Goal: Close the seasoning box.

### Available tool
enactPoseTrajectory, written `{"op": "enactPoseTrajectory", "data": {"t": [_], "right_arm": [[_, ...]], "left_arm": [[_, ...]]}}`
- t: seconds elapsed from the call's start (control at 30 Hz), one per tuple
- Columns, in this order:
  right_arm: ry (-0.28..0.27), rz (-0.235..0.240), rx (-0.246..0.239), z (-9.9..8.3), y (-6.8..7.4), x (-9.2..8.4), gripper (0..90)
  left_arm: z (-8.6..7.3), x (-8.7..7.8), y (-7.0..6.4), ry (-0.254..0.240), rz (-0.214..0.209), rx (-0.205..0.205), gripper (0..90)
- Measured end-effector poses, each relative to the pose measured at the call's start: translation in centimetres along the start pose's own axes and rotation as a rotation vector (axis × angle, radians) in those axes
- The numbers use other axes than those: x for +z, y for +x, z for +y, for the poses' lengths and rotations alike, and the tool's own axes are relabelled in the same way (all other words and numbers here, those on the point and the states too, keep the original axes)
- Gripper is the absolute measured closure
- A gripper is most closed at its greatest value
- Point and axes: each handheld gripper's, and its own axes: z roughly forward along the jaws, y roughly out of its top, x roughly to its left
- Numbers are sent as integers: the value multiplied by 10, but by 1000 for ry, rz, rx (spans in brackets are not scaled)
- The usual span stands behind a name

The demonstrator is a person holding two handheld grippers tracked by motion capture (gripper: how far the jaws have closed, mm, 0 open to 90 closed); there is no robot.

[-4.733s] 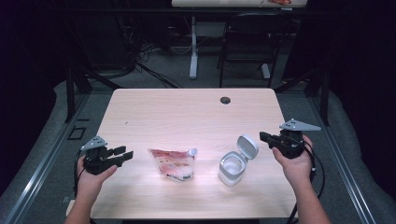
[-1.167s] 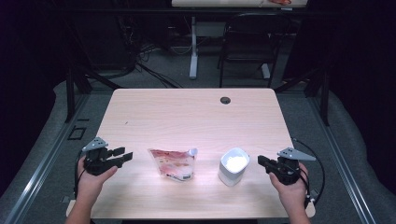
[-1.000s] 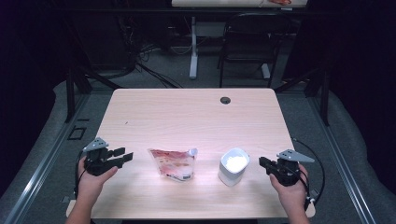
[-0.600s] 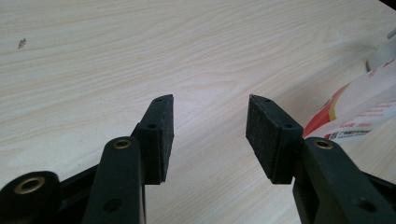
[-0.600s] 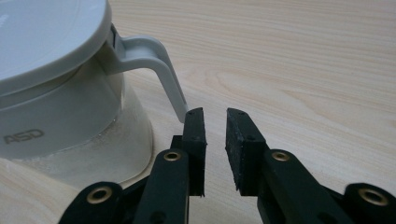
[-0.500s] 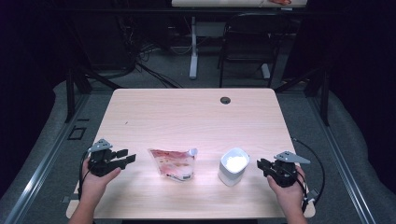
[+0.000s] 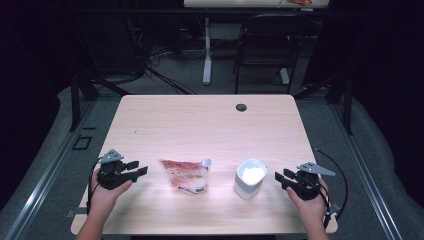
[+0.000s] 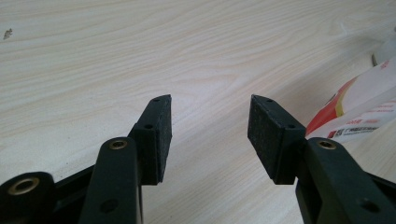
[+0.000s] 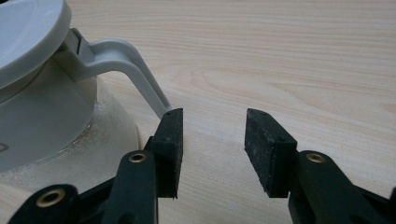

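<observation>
A red and white spouted pouch [image 7: 185,175] lies flat near the table's front, and its edge shows in the left gripper view [image 8: 359,107]. To its right stands a white jar [image 7: 250,177] with its flip lid [image 9: 28,32] down and a curved clasp [image 9: 126,65]. My left gripper [image 7: 140,169] rests left of the pouch, jaws open and a touch wider than before, with bare wood between them [image 8: 210,121]. My right gripper [image 7: 279,178] sits right of the jar. Its jaws have just been opening with nothing between them [image 9: 214,140], and the left pad is close to the clasp's foot.
The light wooden table [image 7: 200,125] has a dark cable hole [image 7: 241,107] at the back. A chair [image 7: 265,45] and a desk leg [image 7: 206,50] stand on the dark floor beyond. The right gripper's cable [image 7: 335,170] loops near the table's right edge.
The jar's lid, up several seconds ago, is down. The right hand has come nearer the front edge, and its jaws have spread apart. The left hand has barely shifted.
</observation>
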Motion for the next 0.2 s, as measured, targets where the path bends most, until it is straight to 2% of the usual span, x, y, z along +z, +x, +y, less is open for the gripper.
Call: {"op": "enactPoseTrajectory", "data": {"t": [0.2], "right_arm": [[2, 4, 2, -1, 0, 1, 553]], "left_arm": [[0, 2, 1, 1, 8, -7, 480]]}}
